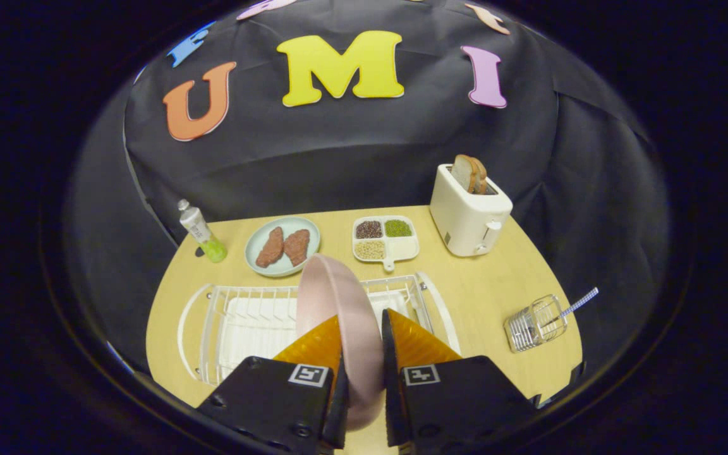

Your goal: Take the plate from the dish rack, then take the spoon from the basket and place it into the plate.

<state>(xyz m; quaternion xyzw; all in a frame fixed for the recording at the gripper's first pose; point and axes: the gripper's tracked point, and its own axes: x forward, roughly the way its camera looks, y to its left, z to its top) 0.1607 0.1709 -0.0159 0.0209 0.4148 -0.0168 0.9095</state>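
Observation:
A pink plate (332, 303) stands on edge between my two fingers, and my gripper (361, 319) is shut on its rim. The plate is over the white wire dish rack (247, 319), which lies just ahead of the fingers on the wooden table (478, 291); whether it still rests in the rack I cannot tell. To the right of the rack lies a small wire basket (536, 323) on its side, with a spoon (576, 304) whose checked handle sticks out toward the table's right edge.
Beyond the rack are a pale green plate with two pieces of meat (282, 246), a divided tray of beans (384, 238), a white toaster with bread (469, 213) and a small bottle (201, 231) at the far left.

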